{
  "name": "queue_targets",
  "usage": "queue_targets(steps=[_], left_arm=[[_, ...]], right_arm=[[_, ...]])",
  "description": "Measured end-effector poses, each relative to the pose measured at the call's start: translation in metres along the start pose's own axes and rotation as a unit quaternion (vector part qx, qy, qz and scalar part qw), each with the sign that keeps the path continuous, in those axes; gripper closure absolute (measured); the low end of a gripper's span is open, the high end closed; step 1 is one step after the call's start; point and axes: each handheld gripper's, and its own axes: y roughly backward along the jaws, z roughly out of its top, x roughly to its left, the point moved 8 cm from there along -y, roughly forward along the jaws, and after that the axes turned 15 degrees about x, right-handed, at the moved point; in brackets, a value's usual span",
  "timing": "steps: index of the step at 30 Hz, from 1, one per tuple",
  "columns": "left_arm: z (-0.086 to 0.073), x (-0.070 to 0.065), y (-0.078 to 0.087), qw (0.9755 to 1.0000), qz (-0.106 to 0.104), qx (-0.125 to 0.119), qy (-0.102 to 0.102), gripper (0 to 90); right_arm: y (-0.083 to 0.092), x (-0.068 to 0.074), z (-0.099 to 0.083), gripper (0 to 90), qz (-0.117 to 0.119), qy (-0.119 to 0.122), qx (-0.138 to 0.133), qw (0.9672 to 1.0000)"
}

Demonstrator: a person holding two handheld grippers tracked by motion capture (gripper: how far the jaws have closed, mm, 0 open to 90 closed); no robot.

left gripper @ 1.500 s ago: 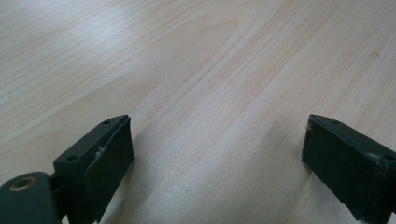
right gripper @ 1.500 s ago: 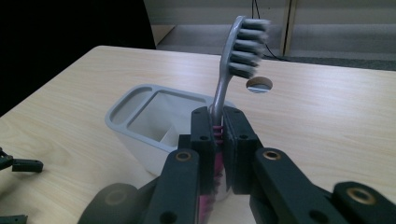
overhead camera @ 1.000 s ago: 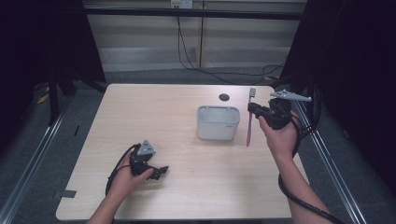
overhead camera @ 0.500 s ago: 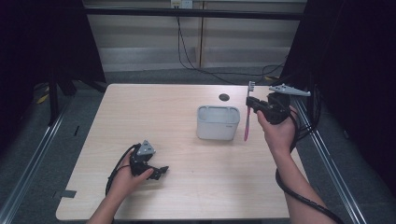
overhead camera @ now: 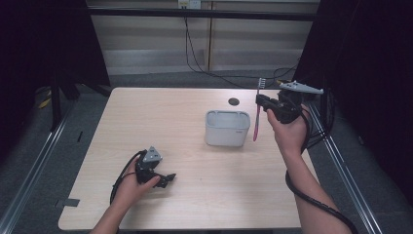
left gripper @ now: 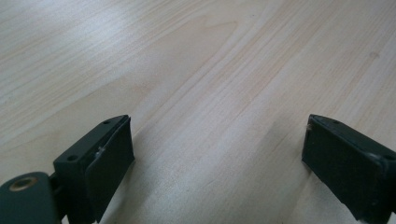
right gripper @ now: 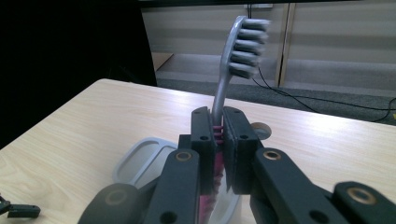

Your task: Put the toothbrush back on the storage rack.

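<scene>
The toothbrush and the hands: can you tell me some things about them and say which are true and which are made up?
1. The right gripper is shut on the toothbrush. True.
2. The toothbrush lies flat on the table. False: it is held upright in the air, bristles up.
3. The left gripper has open jaws with nothing between them. True.
4. The toothbrush stands inside the cup. False: it hangs beside the cup, on its right in the high view.
5. The left gripper holds the cup. False: it rests low over bare table, far from the cup.
</scene>
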Motion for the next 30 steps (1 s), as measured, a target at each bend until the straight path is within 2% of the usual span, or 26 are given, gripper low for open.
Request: queue_targets(steps=[12,16,24,25,30], left_arm=[[0.0,0.0,0.0,1.0,0.0,0.0,0.0,8.4],[0.0,0.0,0.0,1.0,0.0,0.0,-0.001,8.4],[0.0,0.0,0.0,1.0,0.0,0.0,-0.001,8.4],[0.0,0.0,0.0,1.0,0.0,0.0,-0.001,8.4],[0.0,0.0,0.0,1.0,0.0,-0.001,-0.001,8.4]], right_arm=[[0.0,0.002,0.012,84.4,-0.002,0.003,-0.012,0.9999],[0.001,0.0,0.016,84.4,-0.01,0.003,-0.018,0.9998],[-0.001,-0.004,0.019,84.4,-0.014,-0.008,-0.023,0.9996],[-0.002,-0.006,0.02,84.4,-0.013,-0.016,-0.026,0.9994],[-0.003,-0.007,0.024,84.4,-0.014,-0.017,-0.03,0.9993]])
